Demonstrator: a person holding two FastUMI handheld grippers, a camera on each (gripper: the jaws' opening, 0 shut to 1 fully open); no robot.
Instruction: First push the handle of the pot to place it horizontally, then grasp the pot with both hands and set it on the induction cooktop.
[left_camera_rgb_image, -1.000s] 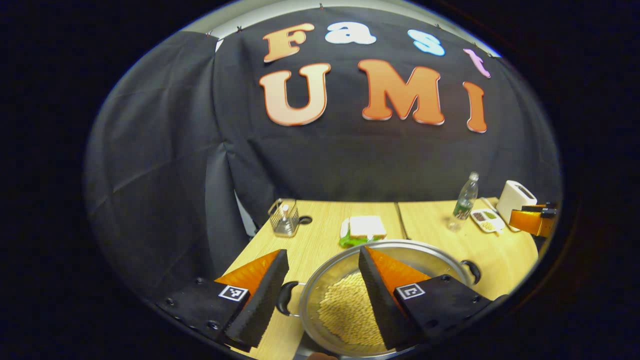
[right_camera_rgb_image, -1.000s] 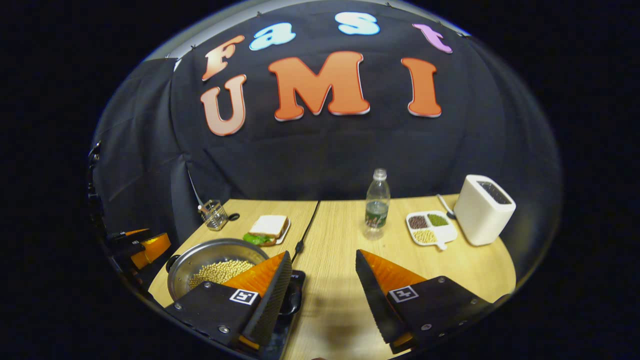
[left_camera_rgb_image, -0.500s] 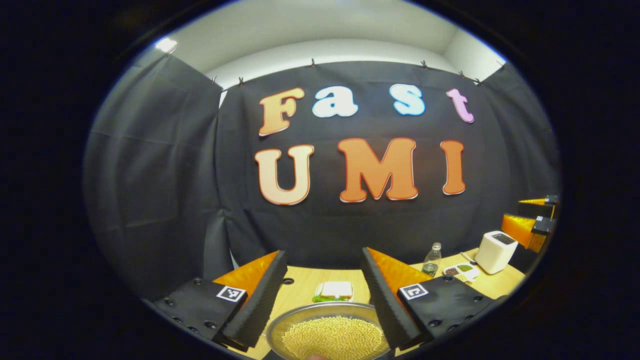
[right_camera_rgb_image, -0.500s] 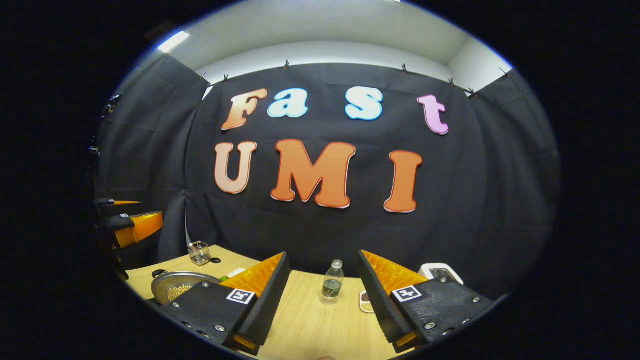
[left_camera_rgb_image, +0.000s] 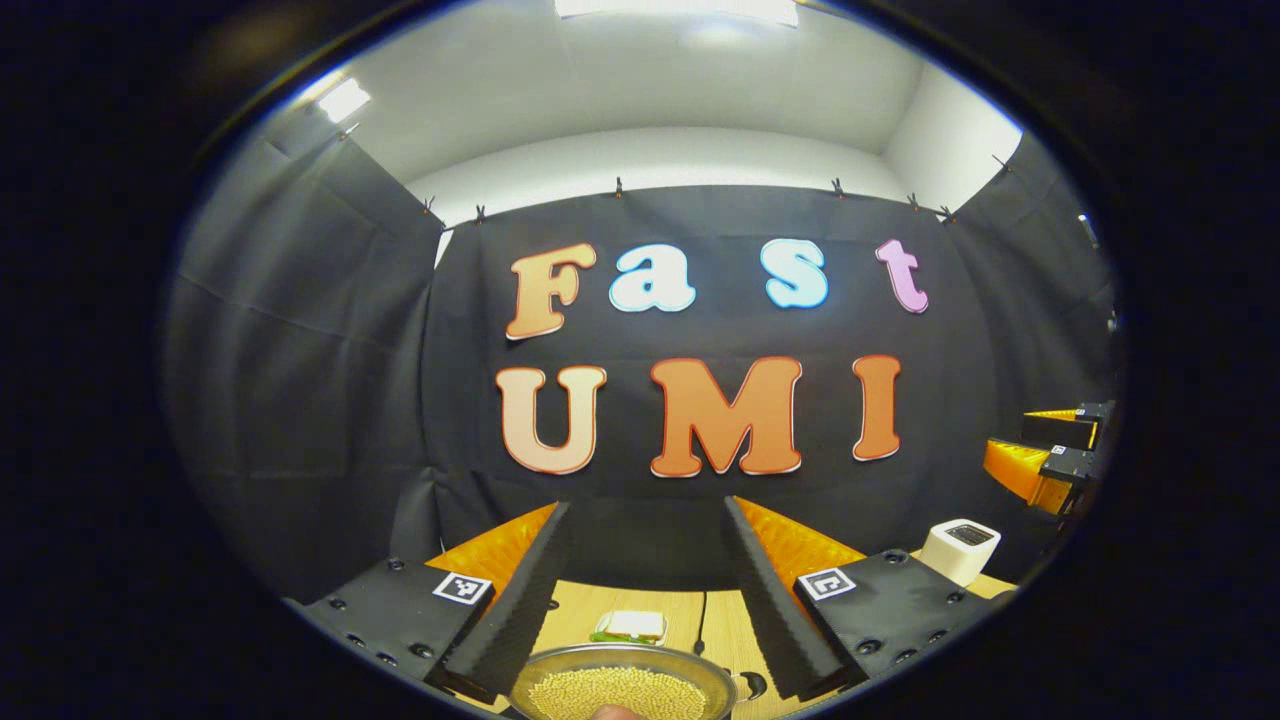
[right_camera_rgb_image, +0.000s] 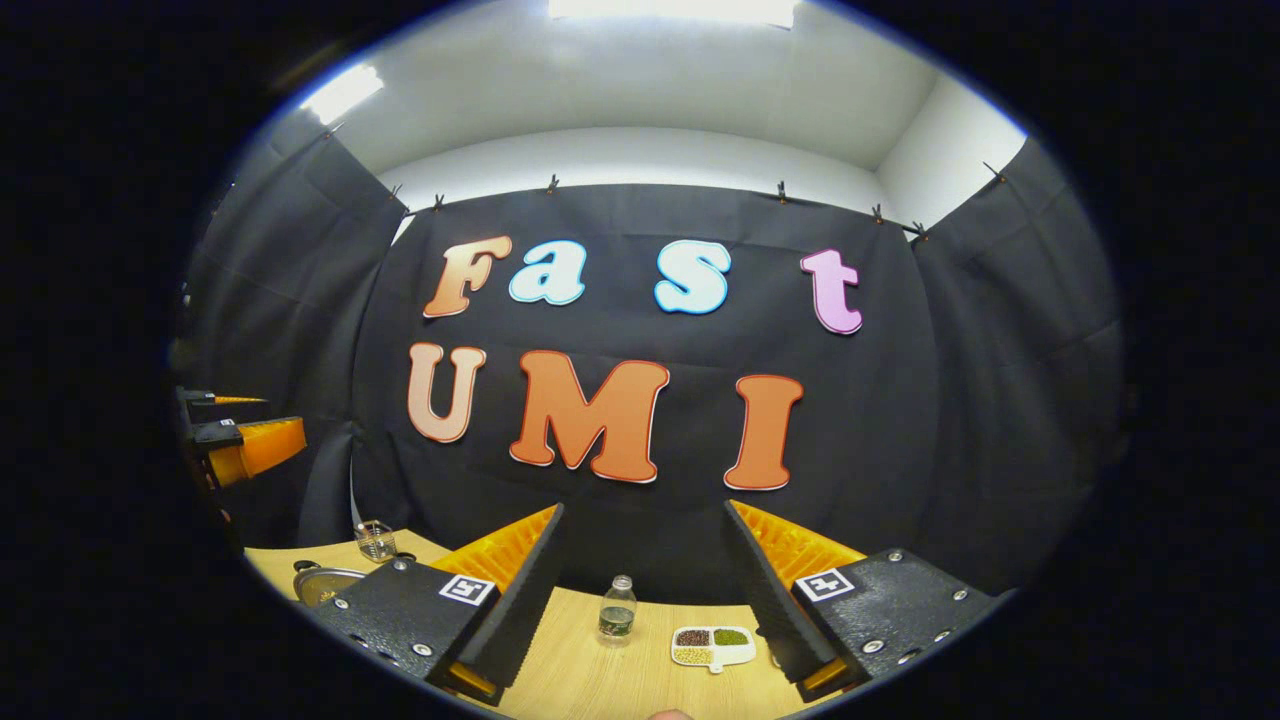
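Left gripper view: left gripper wide, holding nothing | right gripper wide too | pot of beans looks heavy, slippery metal | grab its 2 side handles

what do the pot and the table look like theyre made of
Pot: looks like bare metal, probably steel, with a grey rim that catches the light. Table: pale wood or wood-look laminate, with fine straight grain lines and a dull finish; which one is hard to tell.
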